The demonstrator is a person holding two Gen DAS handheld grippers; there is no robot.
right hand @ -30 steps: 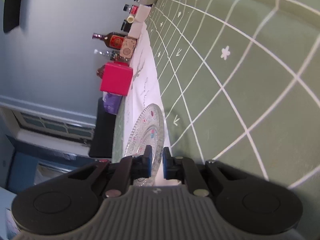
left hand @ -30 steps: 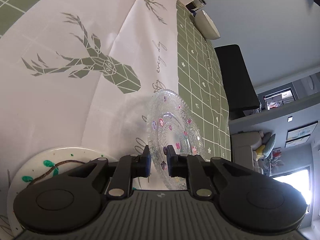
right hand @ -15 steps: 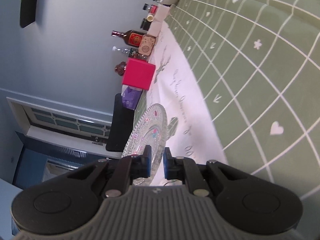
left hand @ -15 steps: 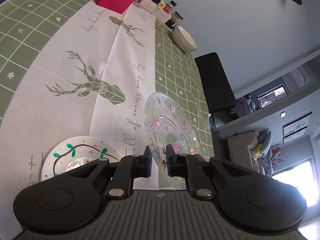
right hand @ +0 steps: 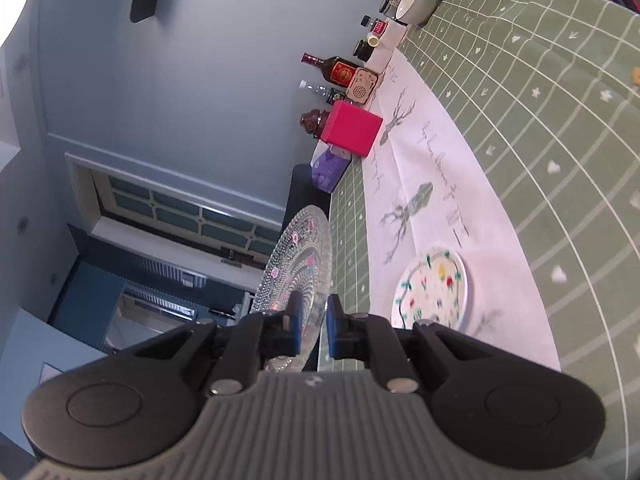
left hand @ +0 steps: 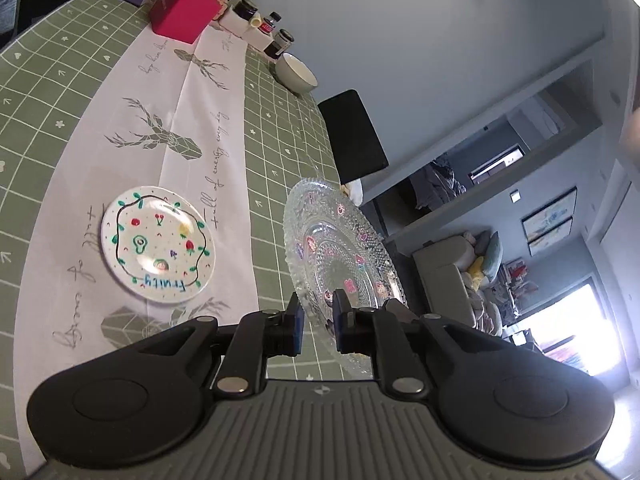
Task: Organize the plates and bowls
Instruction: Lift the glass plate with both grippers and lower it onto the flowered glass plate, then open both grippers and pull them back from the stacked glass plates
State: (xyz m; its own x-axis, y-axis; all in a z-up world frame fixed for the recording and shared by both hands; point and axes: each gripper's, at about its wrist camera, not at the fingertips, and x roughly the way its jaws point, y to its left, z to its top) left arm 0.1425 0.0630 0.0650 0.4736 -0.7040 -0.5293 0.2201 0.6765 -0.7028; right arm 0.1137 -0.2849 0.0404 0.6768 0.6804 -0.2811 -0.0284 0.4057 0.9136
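Green gridded tablecloth (left hand: 276, 128), both tools clamping beaded glass plate (left hand: 344, 256), painted round plate (left hand: 158, 244)

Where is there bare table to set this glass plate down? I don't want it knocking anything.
Free: the white runner between the painted plate and the pink box, and the green cloth on either side of it. Crowded: the far end, where bottles, the box and a bowl cluster. Both grippers hold the glass plate off the table.
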